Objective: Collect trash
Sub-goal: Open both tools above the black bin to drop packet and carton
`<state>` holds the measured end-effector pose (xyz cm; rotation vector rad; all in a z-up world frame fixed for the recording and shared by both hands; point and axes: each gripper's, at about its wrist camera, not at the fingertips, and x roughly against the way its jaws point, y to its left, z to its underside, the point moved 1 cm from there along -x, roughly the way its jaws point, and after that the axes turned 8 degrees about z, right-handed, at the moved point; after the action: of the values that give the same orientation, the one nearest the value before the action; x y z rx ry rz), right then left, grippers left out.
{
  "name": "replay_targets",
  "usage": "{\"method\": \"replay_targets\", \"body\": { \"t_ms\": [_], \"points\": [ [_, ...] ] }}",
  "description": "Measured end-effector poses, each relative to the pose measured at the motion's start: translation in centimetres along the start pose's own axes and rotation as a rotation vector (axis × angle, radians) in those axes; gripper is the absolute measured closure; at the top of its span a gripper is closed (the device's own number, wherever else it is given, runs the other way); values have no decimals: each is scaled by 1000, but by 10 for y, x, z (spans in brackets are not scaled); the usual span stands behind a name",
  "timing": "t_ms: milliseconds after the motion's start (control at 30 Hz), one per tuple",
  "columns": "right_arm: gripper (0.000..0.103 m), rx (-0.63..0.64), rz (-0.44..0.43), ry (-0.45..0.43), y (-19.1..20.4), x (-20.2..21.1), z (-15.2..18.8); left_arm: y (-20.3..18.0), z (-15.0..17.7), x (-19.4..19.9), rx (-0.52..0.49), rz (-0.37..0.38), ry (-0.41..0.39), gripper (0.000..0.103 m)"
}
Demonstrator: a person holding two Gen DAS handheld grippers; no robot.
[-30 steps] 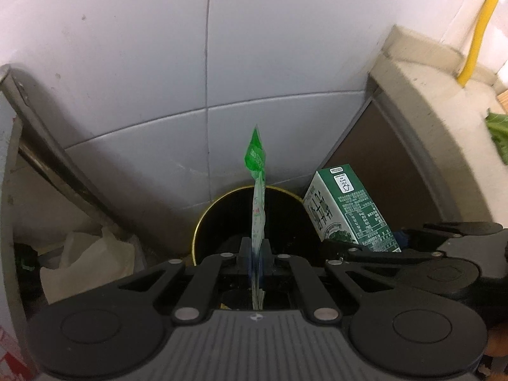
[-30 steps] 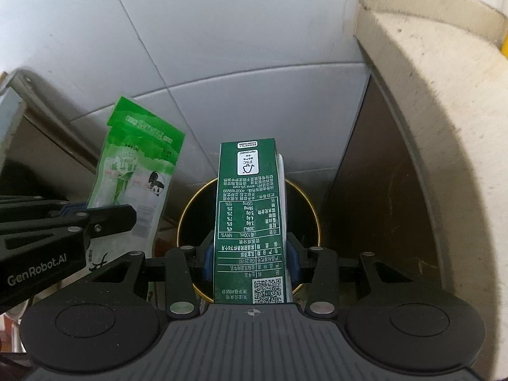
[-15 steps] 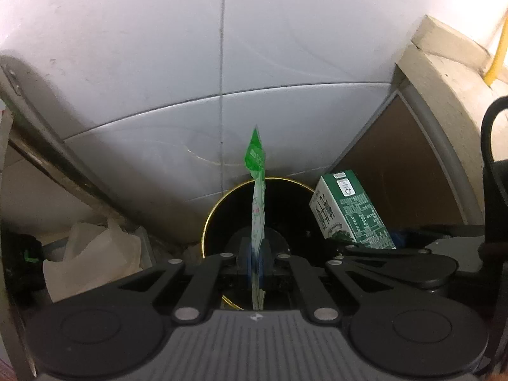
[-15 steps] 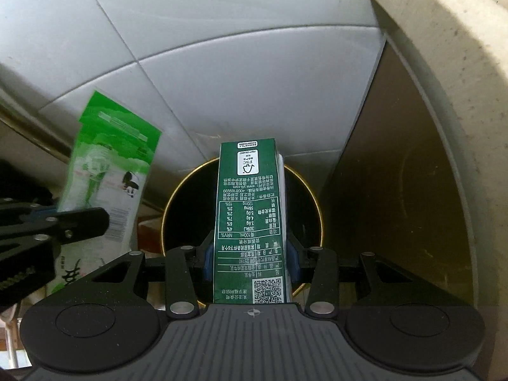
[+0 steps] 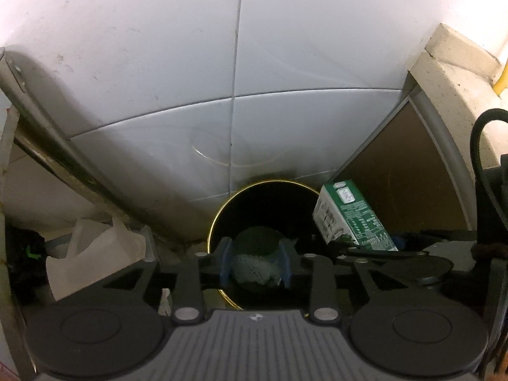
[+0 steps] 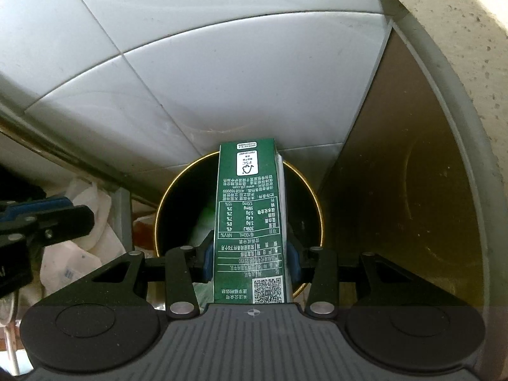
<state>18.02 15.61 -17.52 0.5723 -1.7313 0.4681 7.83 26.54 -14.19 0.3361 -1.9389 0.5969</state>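
Green milk carton [image 6: 250,222], centre frame, pinched at its lower sides by right claw [image 6: 250,262], above gold-rimmed black bin [image 6: 317,209]. Likely light, stiff, crushable; best gripped on flat side panels. Left claw [image 5: 255,265] parted, empty, over bin mouth, lower centre.

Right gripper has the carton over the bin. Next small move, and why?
Probably open the right gripper to drop the milk carton: it is held above the gold-rimmed bin mouth. The left gripper is open and holds nothing.
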Motion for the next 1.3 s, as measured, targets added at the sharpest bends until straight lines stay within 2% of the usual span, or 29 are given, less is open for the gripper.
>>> {"method": "replay_targets", "body": {
  "t_ms": [467, 1300],
  "points": [
    [50, 0, -4, 17, 1, -3, 0, 4, -3, 1, 4, 19, -1, 73],
    [50, -49, 4, -23, -5, 10, 6, 0, -1, 0, -20, 13, -3, 69]
  ]
}}
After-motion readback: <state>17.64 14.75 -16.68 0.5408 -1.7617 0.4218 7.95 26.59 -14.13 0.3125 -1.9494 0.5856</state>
